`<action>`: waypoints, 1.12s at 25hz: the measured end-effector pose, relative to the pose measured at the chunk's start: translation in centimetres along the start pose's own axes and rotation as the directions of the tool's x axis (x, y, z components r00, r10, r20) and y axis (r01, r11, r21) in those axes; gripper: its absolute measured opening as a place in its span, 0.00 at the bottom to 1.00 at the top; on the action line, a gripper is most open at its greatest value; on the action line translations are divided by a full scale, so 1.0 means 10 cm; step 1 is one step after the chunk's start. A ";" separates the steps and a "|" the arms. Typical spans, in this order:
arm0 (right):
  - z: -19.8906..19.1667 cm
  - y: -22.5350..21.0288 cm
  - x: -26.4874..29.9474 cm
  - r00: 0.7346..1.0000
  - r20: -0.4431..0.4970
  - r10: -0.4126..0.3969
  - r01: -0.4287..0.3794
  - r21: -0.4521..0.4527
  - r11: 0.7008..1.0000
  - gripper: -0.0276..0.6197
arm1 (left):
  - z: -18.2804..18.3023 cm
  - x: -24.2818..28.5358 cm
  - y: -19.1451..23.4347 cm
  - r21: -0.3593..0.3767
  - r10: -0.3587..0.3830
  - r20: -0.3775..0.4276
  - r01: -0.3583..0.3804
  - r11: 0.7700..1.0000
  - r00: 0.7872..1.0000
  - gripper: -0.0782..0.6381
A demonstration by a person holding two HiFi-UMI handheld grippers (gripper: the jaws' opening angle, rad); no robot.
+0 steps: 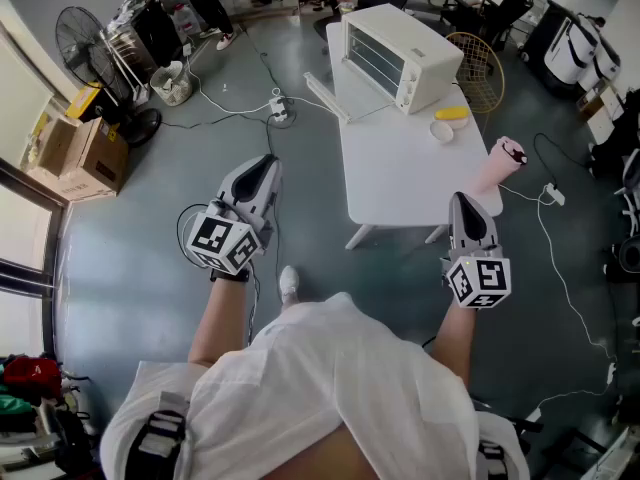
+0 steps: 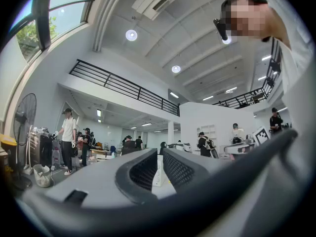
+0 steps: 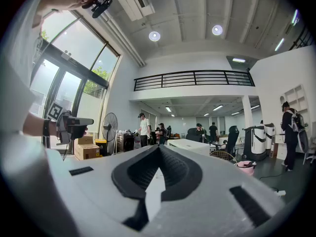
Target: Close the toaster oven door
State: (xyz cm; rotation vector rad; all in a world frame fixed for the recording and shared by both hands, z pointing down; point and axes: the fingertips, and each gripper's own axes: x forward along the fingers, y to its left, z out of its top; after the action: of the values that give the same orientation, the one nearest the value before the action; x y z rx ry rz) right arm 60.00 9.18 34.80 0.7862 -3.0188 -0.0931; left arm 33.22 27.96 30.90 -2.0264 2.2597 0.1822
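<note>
The white toaster oven (image 1: 400,53) stands at the far end of a white table (image 1: 400,173). Its door (image 1: 326,96) hangs open off the oven's left side. Both grippers are held low in front of me, well short of the oven. My left gripper (image 1: 266,166) is over the floor to the left of the table, its jaws together with nothing between them (image 2: 159,151). At the table's near right corner, my right gripper (image 1: 463,202) is shut and empty (image 3: 158,148). The table with the oven (image 3: 190,144) shows far off in the right gripper view.
A white bowl (image 1: 441,130) and a yellow item (image 1: 452,114) lie beside the oven, and a pink bottle (image 1: 500,163) sits at the table's right edge. A wicker chair (image 1: 482,68) stands behind. A fan (image 1: 85,38), cardboard boxes (image 1: 85,153) and floor cables (image 1: 280,108) are at left.
</note>
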 end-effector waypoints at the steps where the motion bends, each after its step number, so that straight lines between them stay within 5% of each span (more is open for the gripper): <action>1: 0.00 0.01 0.00 1.000 0.001 0.000 0.000 -0.004 1.000 0.05 | 0.00 0.00 0.00 0.001 -0.002 -0.001 0.002 1.000 1.000 0.16; 28: -0.09 0.12 0.18 1.000 -0.020 0.014 -0.014 0.010 1.000 0.05 | -0.10 -0.06 0.17 -0.017 0.021 -0.013 -0.021 1.000 1.000 0.16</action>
State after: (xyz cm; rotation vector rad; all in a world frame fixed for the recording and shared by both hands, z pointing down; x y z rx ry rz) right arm 57.89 9.32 35.78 0.7625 -3.0076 -0.0693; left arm 31.61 28.56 32.03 -2.0186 2.2959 0.1917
